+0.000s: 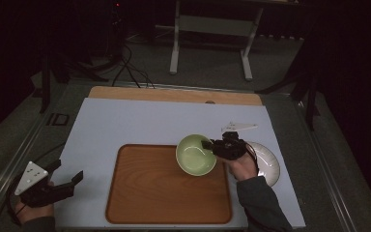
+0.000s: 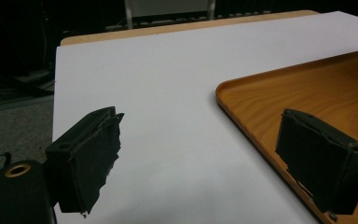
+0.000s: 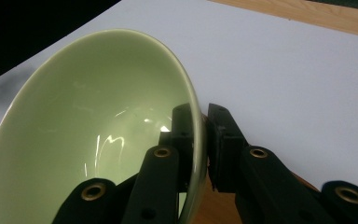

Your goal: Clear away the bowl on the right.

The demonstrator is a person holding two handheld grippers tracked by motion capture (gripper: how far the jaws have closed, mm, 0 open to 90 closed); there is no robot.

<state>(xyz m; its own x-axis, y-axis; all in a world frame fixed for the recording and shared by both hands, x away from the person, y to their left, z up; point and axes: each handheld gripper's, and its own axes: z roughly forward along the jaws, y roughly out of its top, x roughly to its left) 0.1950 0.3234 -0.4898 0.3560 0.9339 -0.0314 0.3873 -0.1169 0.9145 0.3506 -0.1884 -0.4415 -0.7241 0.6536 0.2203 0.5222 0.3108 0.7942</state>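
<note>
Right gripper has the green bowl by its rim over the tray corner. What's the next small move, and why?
Probably lower the green bowl straight down onto the wooden tray before opening. The right gripper pinches its rim, one jaw inside and one outside, and the bowl looks tilted above the tray's far right corner, partly over the edge. The left gripper waits open, off the tray.

- A light wooden table [image 1: 174, 94] carries everything; a strip of its bare wood shows along the far edge.
- A large pale lilac-white sheet [image 1: 145, 121] lies flat on the table and covers nearly all of its top.
- A rectangular brown wooden tray with rounded corners and a low raised rim [image 1: 121, 193] lies on the sheet, towards the near edge and about midway across.
- A round white plate [image 1: 270, 166] lies on the sheet just beside the tray's right side, partly hidden by a hand.
</note>
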